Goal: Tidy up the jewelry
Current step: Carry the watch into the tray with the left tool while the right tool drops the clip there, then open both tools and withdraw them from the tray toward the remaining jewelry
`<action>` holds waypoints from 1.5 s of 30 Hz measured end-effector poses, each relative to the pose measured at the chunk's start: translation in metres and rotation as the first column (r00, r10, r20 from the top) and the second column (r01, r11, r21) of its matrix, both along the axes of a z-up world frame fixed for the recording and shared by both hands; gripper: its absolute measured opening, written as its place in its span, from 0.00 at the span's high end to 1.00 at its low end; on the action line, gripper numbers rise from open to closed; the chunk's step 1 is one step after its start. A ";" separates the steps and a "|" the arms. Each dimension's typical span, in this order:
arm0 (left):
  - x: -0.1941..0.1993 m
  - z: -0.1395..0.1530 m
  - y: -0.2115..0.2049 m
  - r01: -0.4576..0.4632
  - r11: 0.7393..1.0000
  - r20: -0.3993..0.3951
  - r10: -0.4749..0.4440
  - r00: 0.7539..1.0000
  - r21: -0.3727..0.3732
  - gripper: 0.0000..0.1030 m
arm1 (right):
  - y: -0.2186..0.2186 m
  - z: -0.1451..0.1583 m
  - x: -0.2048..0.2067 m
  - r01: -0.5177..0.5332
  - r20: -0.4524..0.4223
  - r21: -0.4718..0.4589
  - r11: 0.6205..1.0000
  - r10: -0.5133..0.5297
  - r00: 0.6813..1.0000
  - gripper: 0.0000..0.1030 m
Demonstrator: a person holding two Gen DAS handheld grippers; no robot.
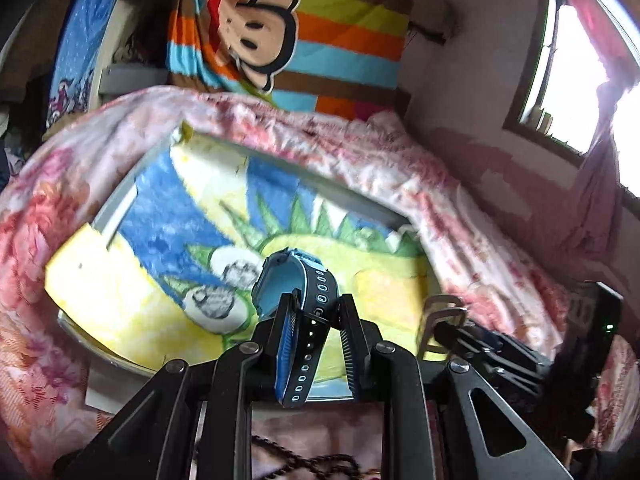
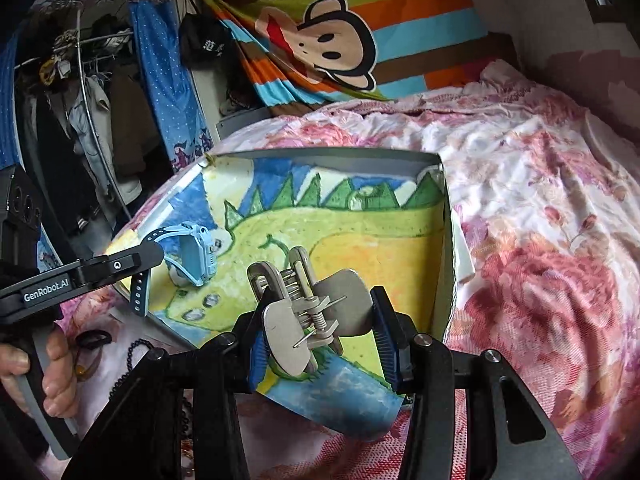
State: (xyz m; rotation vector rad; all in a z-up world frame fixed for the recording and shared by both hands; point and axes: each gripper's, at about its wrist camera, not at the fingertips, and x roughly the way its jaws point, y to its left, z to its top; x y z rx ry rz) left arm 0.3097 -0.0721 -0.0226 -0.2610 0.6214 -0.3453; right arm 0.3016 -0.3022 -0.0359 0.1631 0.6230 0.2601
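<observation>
My left gripper (image 1: 316,312) is shut on the strap of a light blue watch (image 1: 296,280) and holds it over a shallow grey box (image 1: 116,208) lined with a dinosaur drawing. The watch also shows in the right wrist view (image 2: 196,252), at the box's left side. My right gripper (image 2: 320,340) is shut on a silver metal hair claw clip (image 2: 312,304), held above the box's near part. The clip's tip shows in the left wrist view (image 1: 444,312).
The box lies on a pink floral bedspread (image 2: 540,260). A black hair tie (image 2: 92,338) and a dark beaded chain (image 2: 132,360) lie on the bed near the box's left corner. A striped monkey blanket (image 2: 340,40) hangs behind. A wardrobe (image 2: 92,120) stands at left.
</observation>
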 end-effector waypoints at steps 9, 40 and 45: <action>0.002 -0.002 0.007 -0.066 0.998 -0.024 0.066 0.998 0.009 0.62 | 0.003 -0.009 0.005 0.017 -0.048 -0.040 0.999 -0.019 0.999 0.40; -0.167 0.088 0.051 -0.261 0.958 0.253 0.225 0.941 0.119 0.00 | 0.027 0.115 -0.167 0.061 0.344 -0.067 0.996 -0.034 0.938 0.02; -0.205 0.091 0.065 -0.283 0.951 0.259 0.245 0.934 0.123 0.00 | 0.038 0.119 -0.200 0.032 0.347 -0.079 0.996 -0.003 0.938 0.02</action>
